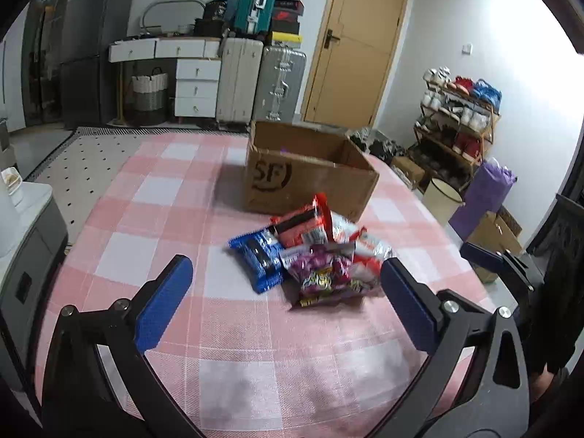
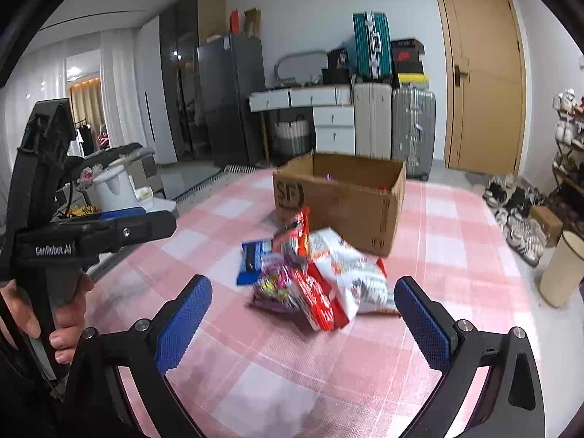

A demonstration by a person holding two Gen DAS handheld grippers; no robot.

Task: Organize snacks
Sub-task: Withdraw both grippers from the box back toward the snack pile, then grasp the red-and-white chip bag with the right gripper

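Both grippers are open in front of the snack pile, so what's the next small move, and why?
Probably ease the left gripper forward and down onto the blue packet. Its jaws are wide open and hold nothing. That packet lies at the pile's near left edge on the checked cloth, less overlapped than the rest. The open cardboard box sits just behind the pile to receive it.

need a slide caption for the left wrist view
Open left gripper hovers before a snack pile on the pink checked tablecloth, open cardboard box behind.
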